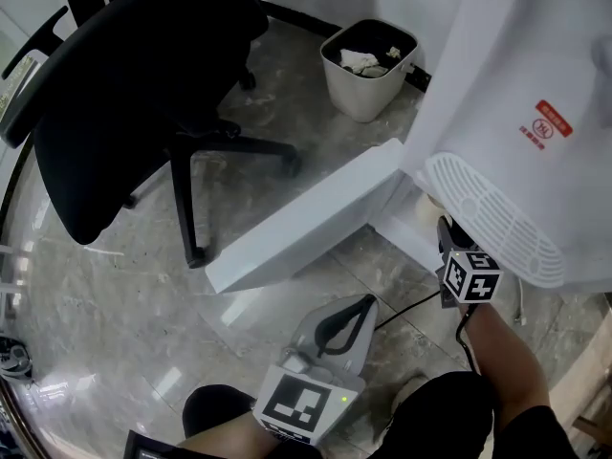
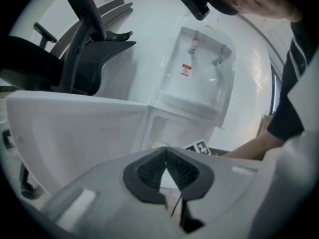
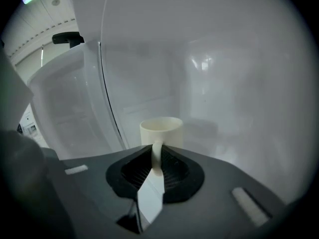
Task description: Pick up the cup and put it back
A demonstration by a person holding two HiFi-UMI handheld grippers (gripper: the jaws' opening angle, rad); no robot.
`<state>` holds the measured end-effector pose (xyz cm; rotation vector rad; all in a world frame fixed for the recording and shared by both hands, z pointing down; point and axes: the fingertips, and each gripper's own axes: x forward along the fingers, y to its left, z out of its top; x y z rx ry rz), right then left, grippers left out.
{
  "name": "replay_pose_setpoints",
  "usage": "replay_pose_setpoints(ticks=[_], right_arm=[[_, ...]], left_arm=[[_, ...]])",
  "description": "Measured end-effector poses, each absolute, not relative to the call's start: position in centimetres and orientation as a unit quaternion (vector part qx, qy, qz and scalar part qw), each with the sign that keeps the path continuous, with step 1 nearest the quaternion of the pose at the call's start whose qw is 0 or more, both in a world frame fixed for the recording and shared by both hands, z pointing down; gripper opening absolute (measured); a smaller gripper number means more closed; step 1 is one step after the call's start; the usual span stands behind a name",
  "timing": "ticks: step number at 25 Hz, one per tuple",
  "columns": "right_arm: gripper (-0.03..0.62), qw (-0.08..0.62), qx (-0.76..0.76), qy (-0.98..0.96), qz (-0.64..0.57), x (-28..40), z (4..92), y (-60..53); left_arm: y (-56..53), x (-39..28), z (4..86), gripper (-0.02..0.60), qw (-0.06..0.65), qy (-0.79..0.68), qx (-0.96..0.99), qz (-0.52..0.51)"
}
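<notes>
A cream cup (image 3: 160,128) stands upright inside the white cabinet at the foot of the water dispenser (image 1: 535,113). My right gripper (image 3: 156,158) reaches into that cabinet, and its jaws are shut on the cup's handle. I cannot tell whether the cup rests on the cabinet floor. In the head view the right gripper (image 1: 446,229) points into the opening, where a pale edge of the cup (image 1: 426,210) shows. My left gripper (image 1: 360,304) hovers low over the floor in front of the open door (image 1: 306,223). It is shut, with nothing between its jaws.
The cabinet door swings out to the left across the stone floor. A white bin (image 1: 368,65) with rubbish stands behind it beside the dispenser. A black office chair (image 1: 134,84) fills the far left. A thin cable (image 1: 411,306) runs over the floor between the grippers.
</notes>
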<state>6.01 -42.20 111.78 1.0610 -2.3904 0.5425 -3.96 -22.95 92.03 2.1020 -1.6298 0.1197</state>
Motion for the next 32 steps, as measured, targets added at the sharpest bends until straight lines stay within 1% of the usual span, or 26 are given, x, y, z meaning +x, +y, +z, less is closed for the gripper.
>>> replay_pose_setpoints(ticks=[6,11,17,18,19,20,21,26,31,32], right_arm=[[0.049,0.240,0.414,-0.853,0.208,7.7,113.4,-43.4],[0.051,0.236,0.418,-0.857,0.188,7.6,113.2,-43.6],[0.059,0.231,0.412,-0.859,0.194,7.4,113.6,-43.5],[0.100,0.236,0.409,-0.860,0.193,7.4,113.8,-43.3],[0.158,0.239,0.405,-0.861,0.193,7.4,113.9,-43.0],[0.183,0.239,0.405,-0.860,0.196,7.5,114.0,-42.8],[0.174,0.235,0.409,-0.859,0.201,7.6,114.0,-42.6],[0.187,0.221,0.417,-0.859,0.196,7.8,113.2,-41.9],[0.175,0.205,0.452,-0.849,0.184,8.7,111.6,-41.8],[0.155,0.204,0.456,-0.848,0.179,8.9,111.0,-41.4]], left_arm=[[-22.7,-3.9,92.1,0.003,0.245,-0.590,0.768,0.040],[-22.7,-4.0,92.0,0.003,0.241,-0.589,0.770,0.038],[-22.4,-4.0,91.9,0.003,0.240,-0.587,0.772,0.041],[-22.4,-3.9,91.9,0.003,0.239,-0.585,0.774,0.042],[-22.4,-3.8,91.8,0.003,0.238,-0.584,0.775,0.042],[-22.4,-3.6,91.7,0.003,0.236,-0.584,0.776,0.041],[-22.3,-3.5,91.6,0.003,0.235,-0.583,0.777,0.041],[-21.8,-3.4,91.2,0.003,0.231,-0.582,0.778,0.040],[-21.2,-3.4,90.5,0.003,0.224,-0.584,0.779,0.035],[-20.9,-3.4,90.3,0.003,0.229,-0.587,0.776,0.031]])
